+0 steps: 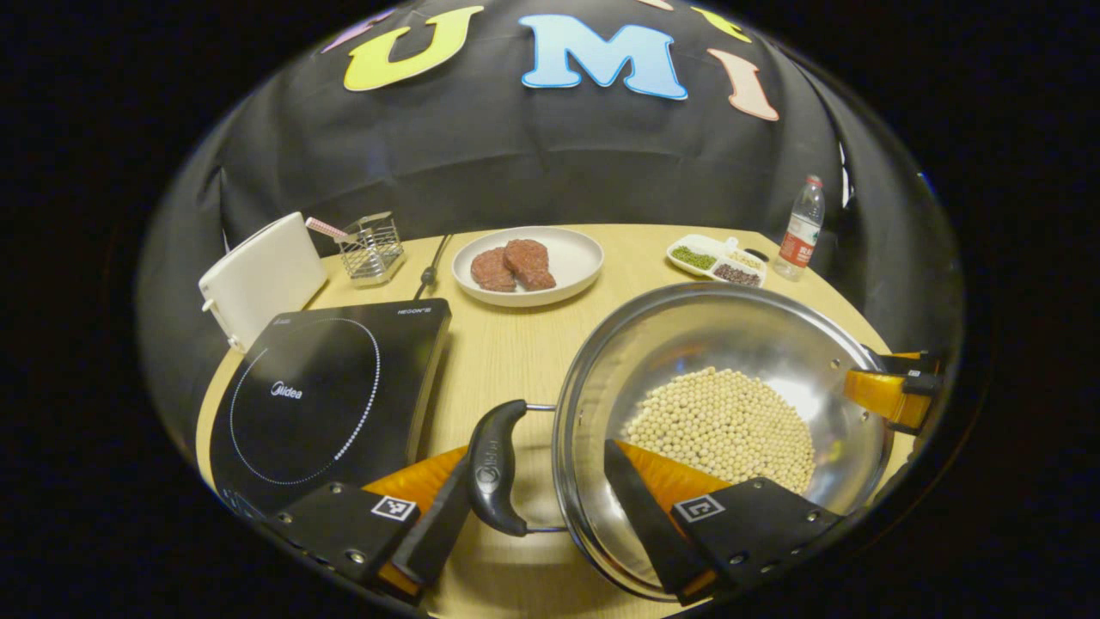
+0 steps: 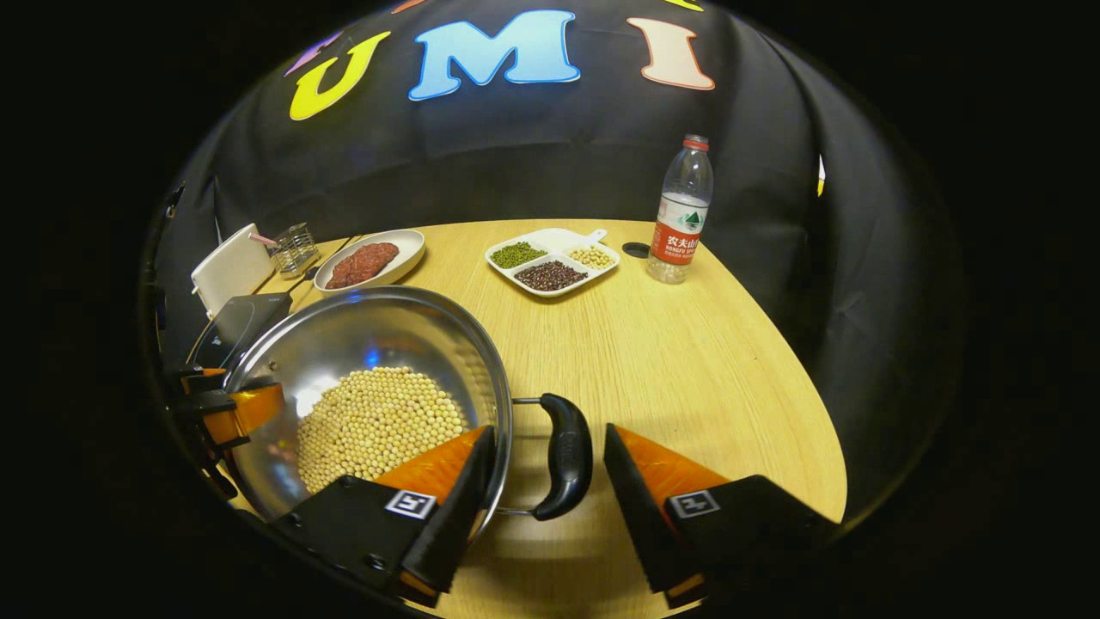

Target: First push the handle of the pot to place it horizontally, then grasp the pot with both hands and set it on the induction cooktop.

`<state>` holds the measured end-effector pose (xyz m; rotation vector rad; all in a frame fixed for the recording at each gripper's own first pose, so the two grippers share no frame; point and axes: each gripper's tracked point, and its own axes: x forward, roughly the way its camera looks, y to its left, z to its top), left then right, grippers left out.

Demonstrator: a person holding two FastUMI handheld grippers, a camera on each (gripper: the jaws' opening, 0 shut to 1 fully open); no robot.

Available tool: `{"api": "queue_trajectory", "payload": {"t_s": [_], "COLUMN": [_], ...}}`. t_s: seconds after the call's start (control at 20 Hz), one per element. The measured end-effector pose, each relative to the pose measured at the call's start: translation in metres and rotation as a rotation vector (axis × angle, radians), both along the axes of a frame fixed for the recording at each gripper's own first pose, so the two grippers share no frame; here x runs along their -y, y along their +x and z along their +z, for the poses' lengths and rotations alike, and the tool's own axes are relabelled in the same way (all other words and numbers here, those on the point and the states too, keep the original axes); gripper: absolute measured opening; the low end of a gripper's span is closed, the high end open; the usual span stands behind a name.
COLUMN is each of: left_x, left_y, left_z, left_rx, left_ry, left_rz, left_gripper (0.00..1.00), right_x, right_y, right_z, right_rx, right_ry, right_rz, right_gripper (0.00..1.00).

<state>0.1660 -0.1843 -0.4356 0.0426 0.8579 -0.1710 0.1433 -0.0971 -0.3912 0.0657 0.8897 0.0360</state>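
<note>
steel pot [image 1: 722, 361] of soybeans [image 1: 722, 425] on the wooden table [image 1: 507, 344], beside the induction cooktop [image 1: 331, 391]. left gripper [image 1: 537, 507] spread wide, straddling the near black handle [image 1: 494, 468] and rim. right gripper [image 2: 550, 486] likewise agape around the opposite handle [image 2: 567, 456].

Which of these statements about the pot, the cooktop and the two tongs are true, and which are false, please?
1. The pot holds pale beans. True.
2. The pot stands on the cooktop. False: it is beside the cooktop, over the table.
3. The left tongs are open, one finger on each side of the pot's handle. True.
4. The right tongs are shut on the bottle. False: they are open at the pot's other handle.
5. The plate holds meat. True.
</note>
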Motion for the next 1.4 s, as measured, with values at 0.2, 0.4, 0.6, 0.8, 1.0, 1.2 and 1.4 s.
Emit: {"api": "queue_trajectory", "payload": {"t_s": [0.2, 0.4, 0.6, 0.8, 1.0, 1.2, 1.4], "left_x": [-0.003, -0.004, -0.006, -0.006, -0.007, -0.016, -0.036], "left_y": [0.0, 0.0, 0.004, 0.007, 0.005, 0.005, 0.006], "left_z": [-0.005, -0.005, 0.0, 0.003, 0.005, 0.02, 0.043], "left_rx": [-0.013, -0.023, -0.011, -0.005, -0.005, 0.011, 0.034], "left_ry": [0.012, -0.023, -0.05, -0.054, -0.053, -0.046, -0.039], "left_rz": [0.006, 0.005, 0.027, 0.039, 0.048, 0.056, 0.068], "left_gripper": [0.83, 0.74, 0.64, 0.64, 0.64, 0.64, 0.64], "right_x": [0.0, -0.002, -0.003, -0.004, -0.004, -0.011, -0.029], "right_y": [0.0, 0.0, 0.0, 0.0, 0.0, 0.004, 0.006], "right_z": [-0.002, 0.0, 0.001, 0.001, 0.005, 0.02, 0.041], "right_rx": [-0.009, -0.046, -0.047, -0.057, -0.044, -0.031, -0.017], "right_ry": [0.019, 0.06, 0.051, 0.055, 0.042, 0.042, 0.044], "right_rz": [-0.011, -0.034, -0.037, -0.037, -0.023, -0.009, 0.002], "right_gripper": [0.66, 0.48, 0.45, 0.45, 0.45, 0.45, 0.45]}}
